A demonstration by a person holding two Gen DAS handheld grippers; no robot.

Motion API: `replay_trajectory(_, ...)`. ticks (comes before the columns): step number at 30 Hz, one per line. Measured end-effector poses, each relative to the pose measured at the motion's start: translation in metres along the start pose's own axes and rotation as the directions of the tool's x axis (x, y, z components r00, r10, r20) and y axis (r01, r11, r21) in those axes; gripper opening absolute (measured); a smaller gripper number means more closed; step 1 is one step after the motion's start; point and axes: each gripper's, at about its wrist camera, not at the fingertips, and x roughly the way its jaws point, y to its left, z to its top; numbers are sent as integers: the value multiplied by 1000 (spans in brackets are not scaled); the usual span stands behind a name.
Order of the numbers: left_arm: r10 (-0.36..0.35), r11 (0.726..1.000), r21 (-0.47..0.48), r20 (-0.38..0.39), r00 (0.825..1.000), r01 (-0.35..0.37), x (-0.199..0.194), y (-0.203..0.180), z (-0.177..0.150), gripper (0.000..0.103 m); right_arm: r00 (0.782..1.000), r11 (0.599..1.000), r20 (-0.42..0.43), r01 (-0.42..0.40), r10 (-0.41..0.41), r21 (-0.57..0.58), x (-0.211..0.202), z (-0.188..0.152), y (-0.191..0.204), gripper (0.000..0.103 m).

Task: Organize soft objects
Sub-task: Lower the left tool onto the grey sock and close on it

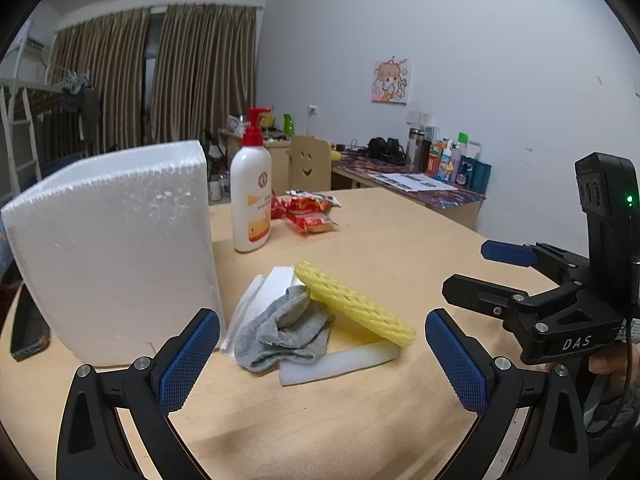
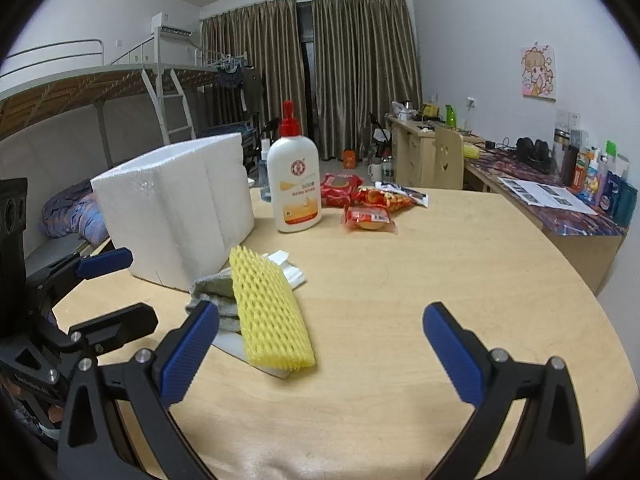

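Soft pile sits mid-worktop beside foam box: yellow foam net leaning over grey sock, white foam sheets beneath. Left gripper and right gripper both spread wide, empty, just short of pile. Judged: approach step, nothing sorted. Next: close on the net, topmost.

Black grippers, blue ribbed fingers, silver screws
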Motion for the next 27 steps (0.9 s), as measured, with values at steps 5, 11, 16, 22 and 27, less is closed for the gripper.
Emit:
replay_trajectory(5,-20,1000,-12,-28,999,20,11,4,-2,100,999,1000,-33,8,-8,-6,10,-2,-2,103)
replay_trajectory(11,-27,1000,-8,-64,998,27,22,5,-4,87,999,1000,-48,1,-1,-1,15,-4,-5,103)
replay_trajectory(16,-17,1000,-13,-122,992,16,34,8,-6,80,998,1000,-63,-23,22,-11,22,-3,-4,103)
replay_trajectory(22,12,1000,-19,-153,988,-15,44,13,-7,72,995,998,-90,-46,42,-43,30,-5,1,103)
replay_trajectory(27,34,999,-17,-186,982,-38,55,18,-7,65,994,998,-94,-55,52,-34,32,-6,-4,103)
